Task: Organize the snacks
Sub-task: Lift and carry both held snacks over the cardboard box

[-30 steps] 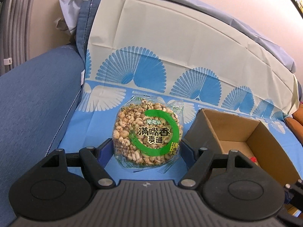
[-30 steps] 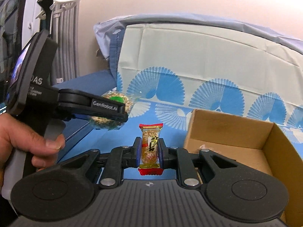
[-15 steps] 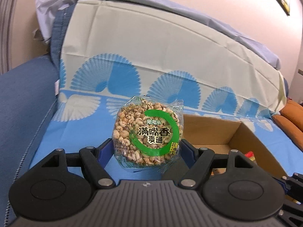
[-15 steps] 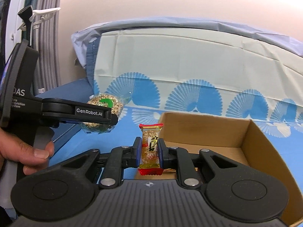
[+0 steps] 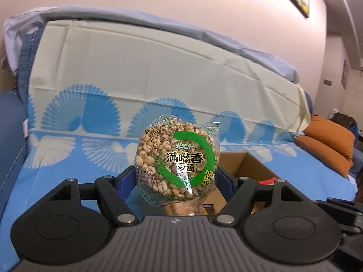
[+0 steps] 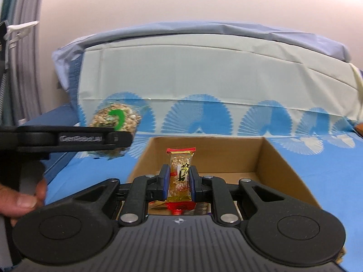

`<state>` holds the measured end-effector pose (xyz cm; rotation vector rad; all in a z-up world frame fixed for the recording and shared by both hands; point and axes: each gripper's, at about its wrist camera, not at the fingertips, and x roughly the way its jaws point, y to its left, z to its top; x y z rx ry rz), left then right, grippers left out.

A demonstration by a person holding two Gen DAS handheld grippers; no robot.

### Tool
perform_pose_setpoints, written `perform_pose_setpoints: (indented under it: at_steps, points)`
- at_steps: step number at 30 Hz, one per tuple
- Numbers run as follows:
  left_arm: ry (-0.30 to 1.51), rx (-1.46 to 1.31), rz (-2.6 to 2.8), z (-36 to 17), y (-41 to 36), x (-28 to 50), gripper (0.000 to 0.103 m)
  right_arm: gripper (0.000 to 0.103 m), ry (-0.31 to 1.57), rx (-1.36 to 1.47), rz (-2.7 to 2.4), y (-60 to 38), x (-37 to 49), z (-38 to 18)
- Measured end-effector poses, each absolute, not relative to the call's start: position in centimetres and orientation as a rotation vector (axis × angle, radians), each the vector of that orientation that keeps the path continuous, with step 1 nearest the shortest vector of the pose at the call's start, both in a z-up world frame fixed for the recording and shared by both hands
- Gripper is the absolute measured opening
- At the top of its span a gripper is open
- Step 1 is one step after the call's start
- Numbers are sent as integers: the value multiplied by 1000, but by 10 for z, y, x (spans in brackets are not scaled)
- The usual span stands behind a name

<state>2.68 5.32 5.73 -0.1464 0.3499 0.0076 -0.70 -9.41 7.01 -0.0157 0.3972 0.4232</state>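
Observation:
My left gripper (image 5: pixel 177 179) is shut on a round puffed-grain cake in a clear wrapper with a green ring (image 5: pixel 177 161) and holds it upright in the air, over the near left edge of the cardboard box (image 5: pixel 247 165). It also shows in the right wrist view (image 6: pixel 113 119), left of the box. My right gripper (image 6: pixel 179 183) is shut on a small red-ended snack bar (image 6: pixel 180 176) and holds it upright above the open cardboard box (image 6: pixel 283 170). Some wrapped snacks lie in the box, mostly hidden by the grippers.
The box sits on a blue fan-patterned cloth (image 6: pixel 329 181) over a sofa seat. The cloth-covered backrest (image 5: pixel 158 68) rises behind. An orange cushion (image 5: pixel 329 142) lies at the far right. A hand (image 6: pixel 20 197) holds the left gripper's handle.
Both grippers have moved right and forward toward the box with their snacks. The right gripper now hangs over the box opening; the left gripper's cake has reached the box's left edge.

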Motion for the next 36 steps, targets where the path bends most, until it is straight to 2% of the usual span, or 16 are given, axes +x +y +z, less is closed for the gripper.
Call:
perform_pose_setpoints:
  at_steps: [12, 36]
  points:
    - [329, -129, -79, 54, 25, 33, 79, 18, 452, 82, 234, -129, 18, 62]
    - [337, -114, -151, 50, 11, 43, 79, 18, 462, 88, 187, -134, 21, 58]
